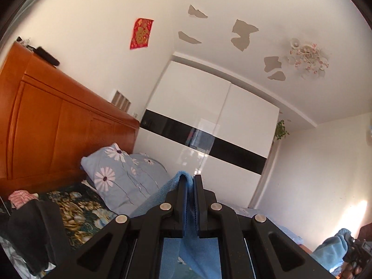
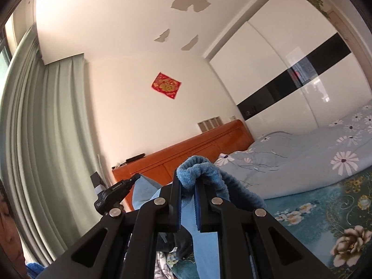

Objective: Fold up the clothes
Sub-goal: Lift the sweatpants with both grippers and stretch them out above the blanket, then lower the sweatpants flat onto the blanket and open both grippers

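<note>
A blue terry cloth [image 2: 200,169] hangs in the air above the bed [image 2: 325,200], pinched at two places. The right tongs [image 2: 188,181] clamp a bunched edge; the left tongs [image 1: 190,183] clamp another fold. It is probably one garment, though its lower part is hidden.

L gripper [image 1: 190,181] clamped on blue towel [image 1: 172,183], R gripper [image 2: 188,183] likewise, both roughly level
</note>
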`<state>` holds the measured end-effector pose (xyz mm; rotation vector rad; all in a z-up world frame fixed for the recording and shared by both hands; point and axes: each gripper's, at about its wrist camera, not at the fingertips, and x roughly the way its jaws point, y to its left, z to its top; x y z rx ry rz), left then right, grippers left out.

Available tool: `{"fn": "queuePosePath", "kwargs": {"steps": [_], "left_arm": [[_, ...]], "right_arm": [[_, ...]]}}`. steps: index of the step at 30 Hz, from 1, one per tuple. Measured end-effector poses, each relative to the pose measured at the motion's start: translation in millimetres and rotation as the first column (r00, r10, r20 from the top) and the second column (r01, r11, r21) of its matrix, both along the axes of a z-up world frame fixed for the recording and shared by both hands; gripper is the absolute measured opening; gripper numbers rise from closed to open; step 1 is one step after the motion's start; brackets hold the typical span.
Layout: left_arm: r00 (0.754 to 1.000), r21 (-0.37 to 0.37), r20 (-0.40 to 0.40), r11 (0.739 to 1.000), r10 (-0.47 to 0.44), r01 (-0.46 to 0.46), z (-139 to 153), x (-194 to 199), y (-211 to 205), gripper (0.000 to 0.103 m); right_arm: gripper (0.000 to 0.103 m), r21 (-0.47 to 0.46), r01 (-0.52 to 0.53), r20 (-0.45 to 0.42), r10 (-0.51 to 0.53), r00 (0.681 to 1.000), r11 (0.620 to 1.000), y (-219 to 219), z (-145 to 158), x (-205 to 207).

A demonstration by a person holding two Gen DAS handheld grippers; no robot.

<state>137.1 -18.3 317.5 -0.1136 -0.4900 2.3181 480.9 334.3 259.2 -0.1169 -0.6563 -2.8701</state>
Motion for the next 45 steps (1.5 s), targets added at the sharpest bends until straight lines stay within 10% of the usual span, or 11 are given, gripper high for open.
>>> {"fn": "queuePosePath", "kwargs": {"steps": [7, 13, 21, 27, 36, 41, 45], "left_arm": [[0.998, -0.162, 0.017, 0.985, 0.060, -0.057, 2.2, -19.2, 30.9, 0.005], [0.975, -0.305, 0.217, 0.952, 0.039, 0.029, -94.2, -67.9, 137.0, 0.005], [0.847, -0.497, 0.529, 0.829, 0.056, 0.256, -270.6, -125.0, 298.4, 0.005], [0.807, -0.599, 0.586, 0.710, 0.076, 0.369, -320.5, -143.6, 421.0, 0.005], [0.685, -0.530, 0.729, 0.640, 0.008, 0.557, -382.2, -194.2, 532.4, 0.014], [0.471, -0.261, 0.866, 0.655, -0.165, 0.709, -395.7, -206.3, 521.6, 0.046], [0.531, -0.296, 0.824, 0.650, -0.196, 0.699, -370.0, -207.2, 485.0, 0.056]], "right_arm": [[0.009, 0.021, -0.019, 0.002, 0.019, 1.000, 1.000, -6.5, -6.0, -33.1], [0.009, -0.112, 0.137, 0.187, -0.114, 0.976, 0.984, 78.4, -82.0, -47.2], [0.009, -0.241, 0.373, 0.476, -0.225, 0.850, 0.896, 186.4, -192.9, -61.6], [0.009, -0.249, 0.515, 0.620, -0.273, 0.735, 0.820, 273.7, -241.3, -84.4], [0.009, -0.202, 0.683, 0.768, -0.319, 0.555, 0.702, 392.9, -295.4, -116.6], [0.009, -0.124, 0.720, 0.827, -0.330, 0.455, 0.682, 420.2, -320.3, -140.5], [0.009, -0.094, 0.739, 0.858, -0.322, 0.400, 0.667, 428.0, -338.0, -155.9]]}}
